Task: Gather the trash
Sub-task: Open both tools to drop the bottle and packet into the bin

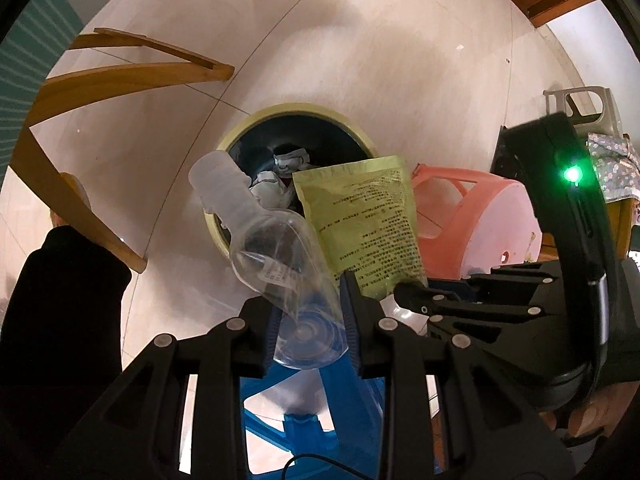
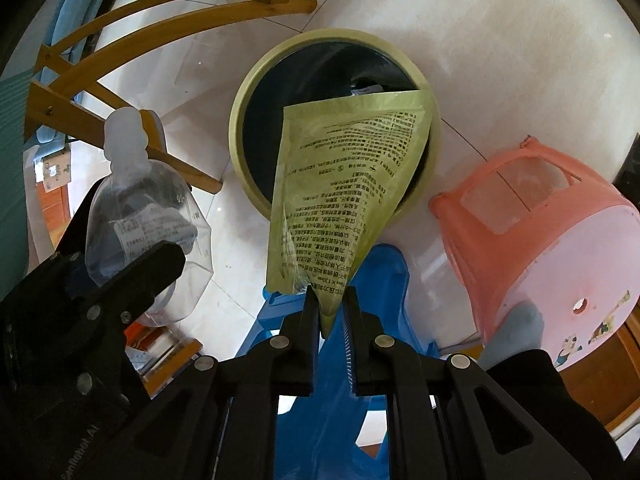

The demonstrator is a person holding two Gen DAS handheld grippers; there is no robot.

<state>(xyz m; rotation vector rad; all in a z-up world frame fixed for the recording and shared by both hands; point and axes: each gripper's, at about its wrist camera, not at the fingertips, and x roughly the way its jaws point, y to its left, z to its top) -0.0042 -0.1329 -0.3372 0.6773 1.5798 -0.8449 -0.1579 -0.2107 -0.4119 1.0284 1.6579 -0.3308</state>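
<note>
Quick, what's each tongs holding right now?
Left tongs: closed on the clear plastic bottle.
Right tongs: closed on the yellow-green packet.

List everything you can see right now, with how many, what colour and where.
Plastic bottle: one, clear, held in left claw over the bin.
Packet: one, yellow-green with black print, pinched at its corner by right claw, above the bin.
Trash bin: one, pale yellow rim, dark inside, on the floor.
Crumpled paper: some, white, inside the bin.
Stool: one, pink, on its side right of the bin.
Blue stool: one, below the claws.
Wooden chair frame: one, left.
Left claw: black.
Right claw: black.
</note>
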